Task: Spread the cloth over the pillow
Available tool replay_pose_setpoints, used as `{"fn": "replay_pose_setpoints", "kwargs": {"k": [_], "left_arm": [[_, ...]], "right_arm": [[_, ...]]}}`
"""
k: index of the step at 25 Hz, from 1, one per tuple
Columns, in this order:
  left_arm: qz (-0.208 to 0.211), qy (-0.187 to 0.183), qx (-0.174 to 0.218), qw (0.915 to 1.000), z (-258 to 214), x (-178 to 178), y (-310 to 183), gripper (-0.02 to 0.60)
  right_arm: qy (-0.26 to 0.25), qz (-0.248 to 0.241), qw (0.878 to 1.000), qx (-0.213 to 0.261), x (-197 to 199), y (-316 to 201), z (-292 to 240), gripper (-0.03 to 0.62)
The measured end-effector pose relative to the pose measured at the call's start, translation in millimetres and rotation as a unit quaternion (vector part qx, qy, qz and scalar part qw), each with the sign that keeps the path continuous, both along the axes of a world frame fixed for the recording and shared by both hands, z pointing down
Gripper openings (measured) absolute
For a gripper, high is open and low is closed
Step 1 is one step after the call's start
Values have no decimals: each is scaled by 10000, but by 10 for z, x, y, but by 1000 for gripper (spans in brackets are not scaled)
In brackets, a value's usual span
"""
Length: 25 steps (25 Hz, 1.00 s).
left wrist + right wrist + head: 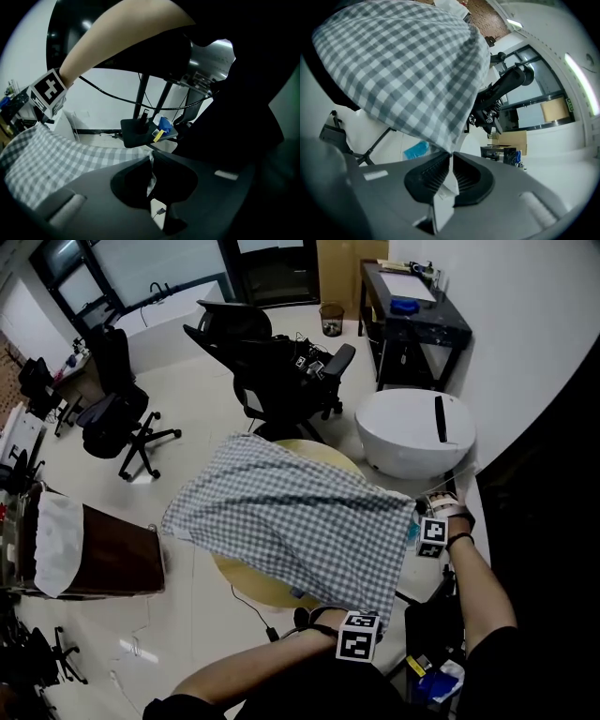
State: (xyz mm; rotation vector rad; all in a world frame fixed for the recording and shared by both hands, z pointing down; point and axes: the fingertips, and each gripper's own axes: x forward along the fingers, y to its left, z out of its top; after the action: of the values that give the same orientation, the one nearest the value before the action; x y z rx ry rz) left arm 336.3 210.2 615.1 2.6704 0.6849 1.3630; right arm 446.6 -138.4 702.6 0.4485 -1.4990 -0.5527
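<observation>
Left fingers: the fingers [129,183] of my left gripper [150,164] are pressed together, pinching a thin fold at the edge of the cloth [291,517].
Right fingers: the fingers [471,180] of my right gripper [451,159] are pressed together too. They pinch another point on the same edge, and a pale tag of fabric hangs down between them.
Cloth near me: a grey and white check. In the left gripper view it runs away to the left. In the right gripper view it rises above the fingers like a tent.
Cloth overall: in the head view its near edge is stretched between my two grippers. The rest slopes away from me and to the left.
Pillow: a round, pale yellow pillow [251,585] lies under the cloth. Its rim shows beyond the far edge and below the near edge.
Contact: I cannot tell whether the cloth rests on the pillow or hangs just above it.
Far corner: the left corner of the cloth reaches out past the pillow's rim.
Beside my right gripper: a low, round white stool [412,432] with a black strap across its top.
Further out: two black office chairs [281,371] stand on the pale floor [187,371]. A dark tabletop [412,320] stands against the wall, with a small bin [331,320] near it.
Far left: a brown box [103,559] with something white draped on it.
</observation>
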Motion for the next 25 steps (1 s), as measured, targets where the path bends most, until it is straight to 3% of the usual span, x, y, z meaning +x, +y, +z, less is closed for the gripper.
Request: {"fn": "replay_pose_setpoints", "kwargs": {"k": [5, 9, 11, 13, 17, 20, 23, 25], "left_arm": [[-221, -182, 47, 9996, 324, 27, -92, 0], [-345, -370, -34, 9987, 539, -16, -127, 0], [-413, -418, -66, 9983, 601, -50, -138, 8], [-476, -422, -88, 9979, 616, -91, -163, 63], [-593, -266, -142, 9978, 517, -150, -230, 138], [-700, -116, -188, 9973, 372, -216, -253, 141], [-919, -128, -106, 9956, 288, -336, -302, 140], [-1140, -188, -83, 9933, 306, -407, -338, 140]], "right_arm": [[-15, 26, 10000, 7, -42, -20, 149, 0], [62, 146, 9994, -319, -38, 30, 300, 0], [21, 260, 9985, -492, -31, 51, 368, 77], [-86, 411, 9973, -609, -23, 61, 395, 123], [-646, 900, 9917, -658, -2, 23, 316, 132], [-1469, 1516, 9735, -883, 27, -21, 149, 137], [-2521, 2186, 9362, -1103, 67, -134, -155, 137], [-2904, 2423, 9179, -1202, 98, -203, -330, 137]]}}
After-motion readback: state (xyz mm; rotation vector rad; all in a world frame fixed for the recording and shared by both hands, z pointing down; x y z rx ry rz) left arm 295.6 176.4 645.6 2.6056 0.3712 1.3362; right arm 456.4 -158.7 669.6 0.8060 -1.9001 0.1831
